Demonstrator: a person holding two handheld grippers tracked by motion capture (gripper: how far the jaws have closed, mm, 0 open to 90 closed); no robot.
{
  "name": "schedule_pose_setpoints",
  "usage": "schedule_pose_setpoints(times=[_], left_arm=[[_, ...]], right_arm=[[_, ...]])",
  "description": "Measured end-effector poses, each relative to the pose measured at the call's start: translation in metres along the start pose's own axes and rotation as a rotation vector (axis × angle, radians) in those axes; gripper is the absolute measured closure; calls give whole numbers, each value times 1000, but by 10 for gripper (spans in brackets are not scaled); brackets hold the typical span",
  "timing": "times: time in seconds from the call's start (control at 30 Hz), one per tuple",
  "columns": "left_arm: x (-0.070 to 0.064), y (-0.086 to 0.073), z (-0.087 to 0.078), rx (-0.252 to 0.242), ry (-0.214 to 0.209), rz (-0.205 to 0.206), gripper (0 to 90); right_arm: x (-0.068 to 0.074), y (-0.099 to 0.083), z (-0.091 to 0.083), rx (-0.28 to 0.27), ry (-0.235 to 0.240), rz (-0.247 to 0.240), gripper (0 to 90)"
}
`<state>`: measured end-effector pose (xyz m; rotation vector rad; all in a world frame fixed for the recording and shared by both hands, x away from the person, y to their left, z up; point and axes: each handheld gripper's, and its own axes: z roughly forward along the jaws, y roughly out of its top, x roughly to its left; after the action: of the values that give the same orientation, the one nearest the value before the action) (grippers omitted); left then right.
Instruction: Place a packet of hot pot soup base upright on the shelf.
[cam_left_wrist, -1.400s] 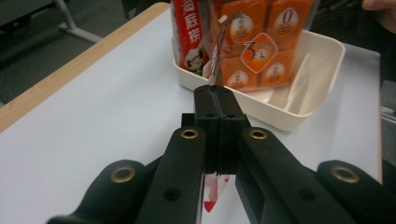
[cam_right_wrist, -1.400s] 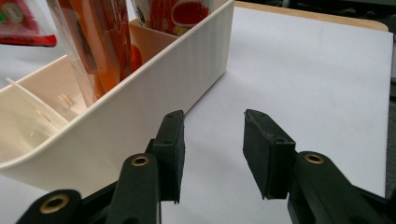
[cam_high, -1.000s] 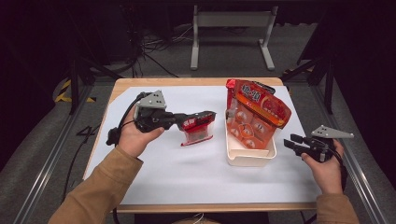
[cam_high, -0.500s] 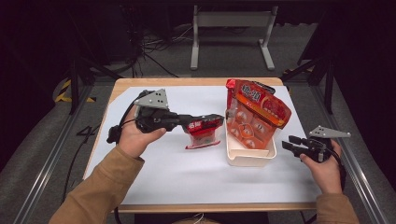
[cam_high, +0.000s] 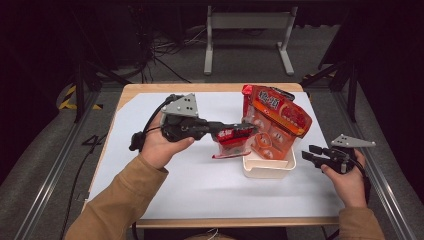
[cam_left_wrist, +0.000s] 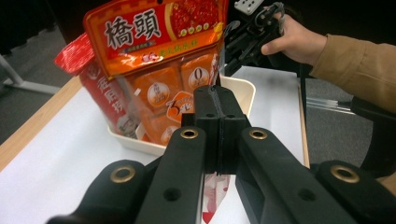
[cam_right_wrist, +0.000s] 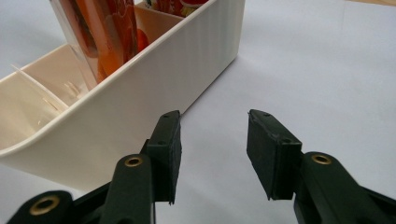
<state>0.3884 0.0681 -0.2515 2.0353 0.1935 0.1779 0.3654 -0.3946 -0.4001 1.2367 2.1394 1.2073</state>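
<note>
From the high view, the left gripper (cam_high: 248, 131) is clamped on a small red packet (cam_high: 231, 144), holding it above the desk (cam_high: 165, 190) just at the left wall of the white bin (cam_high: 267, 169), which sits right of the desk's middle. A large orange pouch (cam_high: 277, 117) stands tilted in the bin, with a red pouch (cam_high: 248, 100) behind it toward the far edge. The right gripper (cam_high: 306, 154) hovers near the right edge of the desk, just beside the bin's right wall, its jaws apart and holding nothing. In the left gripper view, the two black jaws are pressed together on the packet, whose red and white lower end (cam_left_wrist: 215, 191) hangs beneath them; the orange pouch (cam_left_wrist: 159, 51) rises from the bin (cam_left_wrist: 243, 93) directly ahead, and the other hand (cam_left_wrist: 294, 42) with its gripper shows beyond. In the right gripper view, the jaws stand spread over the white desk surface (cam_right_wrist: 327, 56), the left jaw close to the bin's outer wall (cam_right_wrist: 140, 98); whether it touches cannot be told.
</note>
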Motion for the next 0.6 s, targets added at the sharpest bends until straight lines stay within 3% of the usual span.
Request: schedule_pose_setpoints(times=[0.6], left_arm=[[-1,21,32,-13,-32,33,900]], right_arm=[[-2,0,-3,-12,1,1,550]])
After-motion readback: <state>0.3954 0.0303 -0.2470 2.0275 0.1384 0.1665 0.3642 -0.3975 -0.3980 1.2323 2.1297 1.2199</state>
